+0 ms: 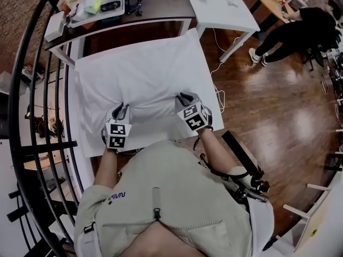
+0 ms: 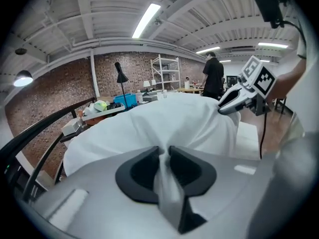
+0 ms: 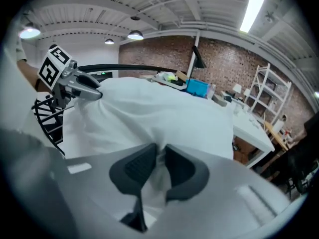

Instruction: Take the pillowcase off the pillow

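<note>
A white pillow in its white pillowcase (image 1: 140, 82) lies on a white table (image 1: 91, 143) in front of me. My left gripper (image 1: 122, 108) bites the near edge of the pillowcase at its left side, and a pinched fold of the white fabric (image 2: 164, 176) stands between its dark pads. My right gripper (image 1: 185, 97) holds the near edge further right, with a fold of fabric (image 3: 158, 171) squeezed between its pads. In the left gripper view the right gripper (image 2: 229, 103) shows at the far side of the pillowcase (image 2: 164, 123); in the right gripper view the left gripper (image 3: 89, 93) rests on the pillowcase (image 3: 164, 118).
A dark desk (image 1: 155, 9) with a tray of small items (image 1: 94, 7) stands beyond the pillow, beside a white table (image 1: 225, 7). A black curved railing (image 1: 37, 122) runs along the left. A person in black (image 1: 300, 31) crouches on the wooden floor (image 1: 268, 106) at the far right.
</note>
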